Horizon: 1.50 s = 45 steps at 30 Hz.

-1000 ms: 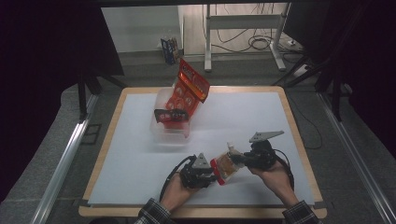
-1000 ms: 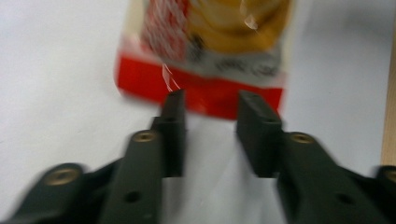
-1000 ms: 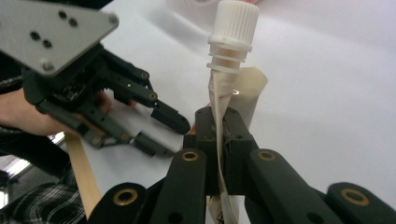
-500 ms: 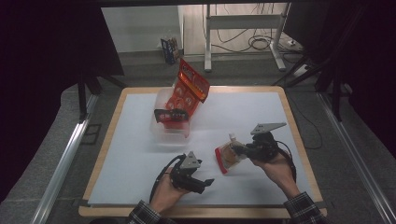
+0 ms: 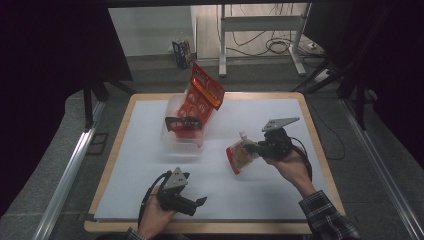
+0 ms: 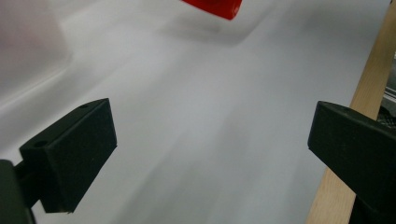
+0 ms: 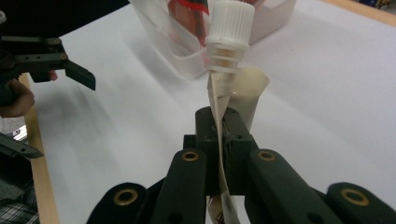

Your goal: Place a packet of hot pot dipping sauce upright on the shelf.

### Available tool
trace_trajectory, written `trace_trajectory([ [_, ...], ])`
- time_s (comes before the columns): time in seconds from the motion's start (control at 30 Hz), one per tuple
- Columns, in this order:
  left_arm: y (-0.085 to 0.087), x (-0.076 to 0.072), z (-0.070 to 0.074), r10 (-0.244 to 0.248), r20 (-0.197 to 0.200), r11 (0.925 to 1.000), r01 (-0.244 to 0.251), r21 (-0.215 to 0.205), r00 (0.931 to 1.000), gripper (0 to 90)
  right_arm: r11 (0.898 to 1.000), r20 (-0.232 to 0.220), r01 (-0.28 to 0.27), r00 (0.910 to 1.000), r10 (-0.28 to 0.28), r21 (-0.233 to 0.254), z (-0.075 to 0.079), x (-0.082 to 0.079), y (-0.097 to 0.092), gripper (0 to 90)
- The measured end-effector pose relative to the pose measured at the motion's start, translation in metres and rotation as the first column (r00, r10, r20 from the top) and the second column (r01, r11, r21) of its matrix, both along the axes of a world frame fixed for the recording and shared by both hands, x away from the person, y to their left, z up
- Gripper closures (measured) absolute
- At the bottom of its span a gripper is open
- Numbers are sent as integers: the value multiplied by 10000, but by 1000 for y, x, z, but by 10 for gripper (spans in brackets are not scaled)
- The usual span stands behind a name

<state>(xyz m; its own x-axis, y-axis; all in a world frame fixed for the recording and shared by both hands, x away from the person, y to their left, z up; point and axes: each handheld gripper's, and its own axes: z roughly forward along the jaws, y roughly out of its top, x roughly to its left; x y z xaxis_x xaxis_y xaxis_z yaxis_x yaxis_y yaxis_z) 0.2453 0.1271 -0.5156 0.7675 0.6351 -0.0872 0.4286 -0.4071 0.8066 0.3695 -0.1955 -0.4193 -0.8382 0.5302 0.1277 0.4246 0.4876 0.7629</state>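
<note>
My right gripper (image 5: 256, 148) is clamped on a spouted pouch (image 5: 239, 155), pads pinching its flat edge just below the white screw cap (image 7: 230, 23) (the right gripper view shows the film squeezed between them). I hold it lifted above the white table (image 5: 260, 195), right of centre, red bottom edge pointing down toward me. My left gripper (image 5: 199, 204) sits low near the front edge, well apart from the pouch; its jaws have just been opening and now stand wide with nothing but bare table between them in the left gripper view. Farther back, left of the pouch, a clear plastic bin (image 5: 176, 140) holds an orange snack bag (image 5: 202, 95) leaning upright
</note>
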Motion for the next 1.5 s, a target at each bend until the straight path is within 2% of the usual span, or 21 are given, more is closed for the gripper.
trace_trajectory([
  [0.3,25,-13,-2,568,-52,9984,-568,-75,9984,5,9986,146,-525,9985,524,59,10,17,22,865],
  [0.63,28,-15,-3,689,-65,9976,-689,6,9976,5,9923,196,-1235,9922,1235,-1,18,31,50,865],
  [0.67,28,-15,-4,688,-35,9976,-687,102,9976,5,9894,161,-1450,9893,1451,-41,19,33,58,865],
  [0.87,29,-15,-3,735,-4,9972,-735,147,9973,4,9806,133,-1910,9814,1917,-442,21,41,79,865],
  [1.07,32,-14,-2,841,5,9964,-841,39,9965,4,9691,187,-2332,9717,2353,-800,24,51,99,866],
  [1.2,32,-14,-2,851,3,9964,-851,52,9964,4,9626,273,-2518,9664,2556,-1002,26,56,111,866],
  [1.37,33,-14,-2,858,-9,9963,-858,59,9963,4,9599,400,-2555,9644,2615,-1152,30,61,123,866],
  [1.5,33,-14,-3,859,-14,9963,-859,48,9963,4,9547,627,-2647,9594,2750,-1358,33,64,136,865],
])
